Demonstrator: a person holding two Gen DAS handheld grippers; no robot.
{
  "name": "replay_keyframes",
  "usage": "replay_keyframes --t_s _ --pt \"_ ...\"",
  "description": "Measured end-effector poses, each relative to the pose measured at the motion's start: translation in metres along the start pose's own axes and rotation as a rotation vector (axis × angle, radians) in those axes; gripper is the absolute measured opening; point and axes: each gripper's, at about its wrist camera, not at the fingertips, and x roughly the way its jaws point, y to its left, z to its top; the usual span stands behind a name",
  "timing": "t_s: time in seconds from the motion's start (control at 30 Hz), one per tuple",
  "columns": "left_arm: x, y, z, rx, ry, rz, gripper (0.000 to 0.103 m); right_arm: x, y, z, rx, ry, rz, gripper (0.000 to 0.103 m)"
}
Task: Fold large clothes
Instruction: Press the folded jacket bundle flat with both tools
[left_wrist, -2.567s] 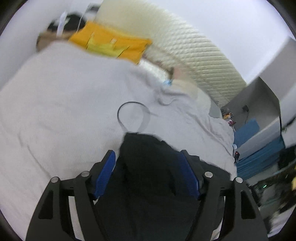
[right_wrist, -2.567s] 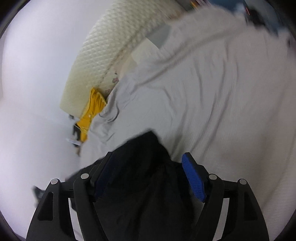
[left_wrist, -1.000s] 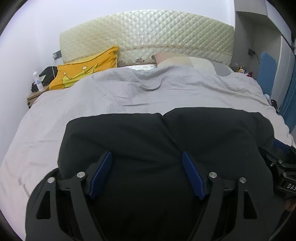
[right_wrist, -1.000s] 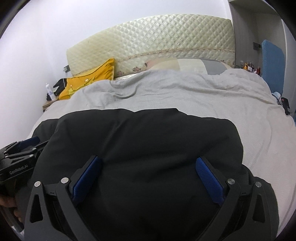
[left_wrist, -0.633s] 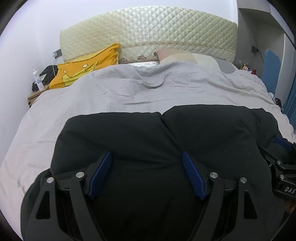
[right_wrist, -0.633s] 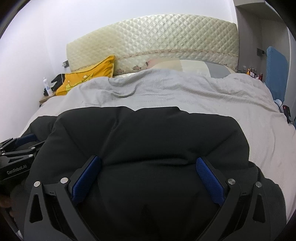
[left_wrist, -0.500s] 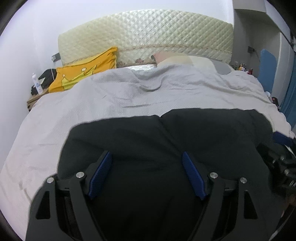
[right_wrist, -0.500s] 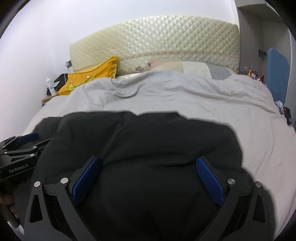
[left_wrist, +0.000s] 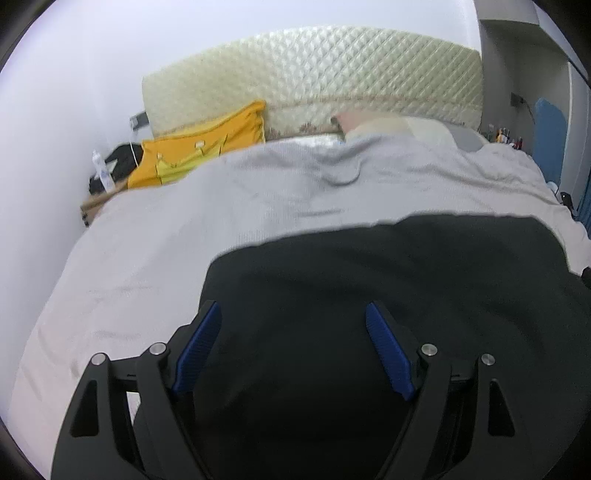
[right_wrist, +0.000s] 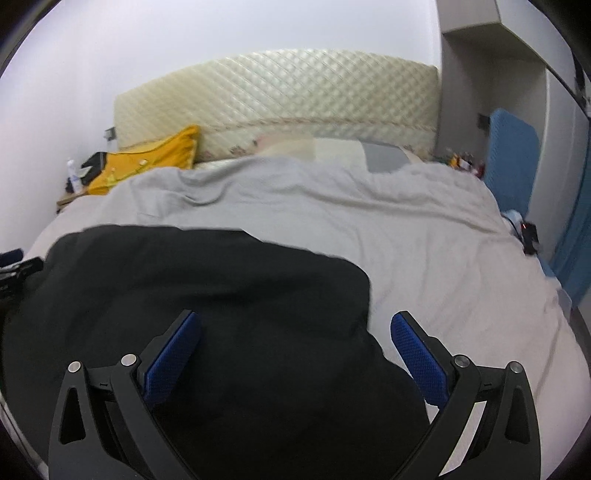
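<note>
A large black garment (left_wrist: 369, 295) lies spread flat on the grey bed cover (left_wrist: 184, 229). My left gripper (left_wrist: 291, 310) hovers open over the garment's left part; its left finger is above the garment's left edge and its blue pads (left_wrist: 197, 343) press on nothing. My right gripper (right_wrist: 295, 315) is open over the black garment (right_wrist: 221, 295) at its right side, with the right pad (right_wrist: 417, 354) above bare cover. The left gripper's tip (right_wrist: 16, 267) shows at the left rim of the right wrist view.
A quilted cream headboard (left_wrist: 314, 88) stands at the far end with a yellow pillow (left_wrist: 199, 151) and a pale pillow (right_wrist: 332, 149). A bedside stand with a bottle (left_wrist: 101, 171) is far left. Blue items (right_wrist: 511, 155) line the right wall.
Both grippers have drifted apart, the left one leftward and the right one rightward, so each now sits over a side edge of the garment. The garment stays flat on the bed.
</note>
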Motion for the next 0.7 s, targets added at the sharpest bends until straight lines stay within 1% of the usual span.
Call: replay_keyframes --t_s 0.07,0.17,0.27,0.37,0.47,0.57,0.63,0.7 --pt "0.005 0.002 -0.007 -0.008 0.01 -0.006 0.081 0.006 0.001 -0.004 -0.008 0.011 -0.012 0.103" --pt "0.007 0.0 -0.011 -0.002 0.002 -0.001 0.081 0.019 0.009 -0.013 -0.036 0.032 -0.016 0.103" --pt "0.011 -0.003 -0.013 0.006 -0.003 -0.003 0.081 0.027 0.005 -0.019 -0.003 0.036 0.015 0.103" --pt "0.013 -0.002 -0.016 -0.009 -0.004 -0.021 0.082 0.033 -0.001 -0.024 0.037 0.048 0.034 0.103" --pt "0.013 0.002 -0.017 -0.031 0.0 -0.038 0.083 0.031 0.0 -0.026 0.035 0.04 0.023 0.103" --pt "0.007 0.004 -0.015 -0.048 0.007 -0.028 0.083 0.024 0.003 -0.021 0.035 0.041 0.002 0.103" --pt "-0.002 0.006 -0.012 -0.074 0.027 -0.053 0.084 0.014 0.002 -0.016 0.043 0.04 0.019 0.103" --pt "-0.013 0.007 -0.007 -0.08 0.027 -0.071 0.085 -0.002 -0.003 -0.009 0.066 0.012 0.03 0.103"
